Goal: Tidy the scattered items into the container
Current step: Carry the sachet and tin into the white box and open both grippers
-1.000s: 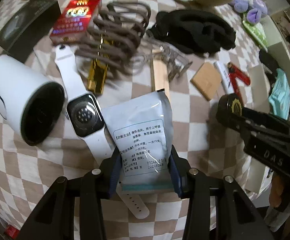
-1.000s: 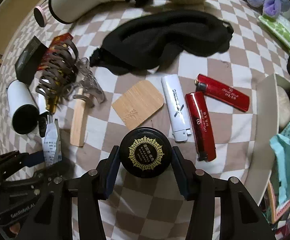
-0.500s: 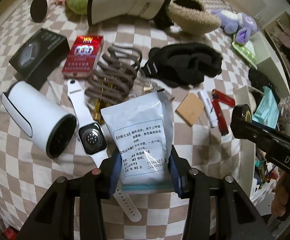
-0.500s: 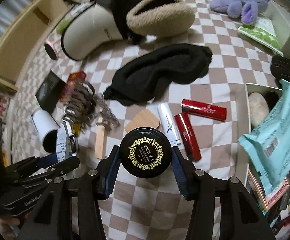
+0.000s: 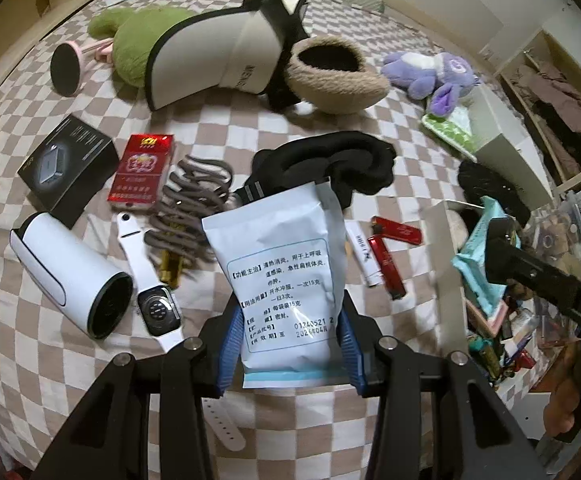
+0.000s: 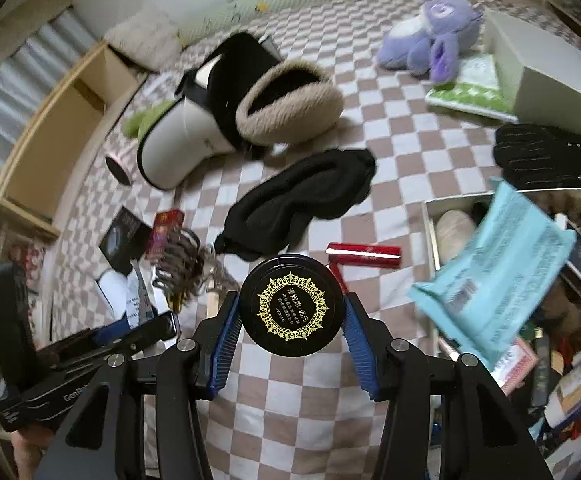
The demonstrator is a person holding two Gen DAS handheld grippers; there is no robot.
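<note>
Left jaws clamp the sachet (image 5: 286,280); right jaws apparently pinch the tin (image 6: 292,305).

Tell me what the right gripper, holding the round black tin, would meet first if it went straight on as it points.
Probably the checkered bedspread near the red lighter, just behind the black tin; depth is unclear.

Both grippers, left gripper (image 5: 288,344) and right gripper (image 6: 290,338), have black frames, silver screws, and ribbed blue pads (image 6: 226,344).
</note>
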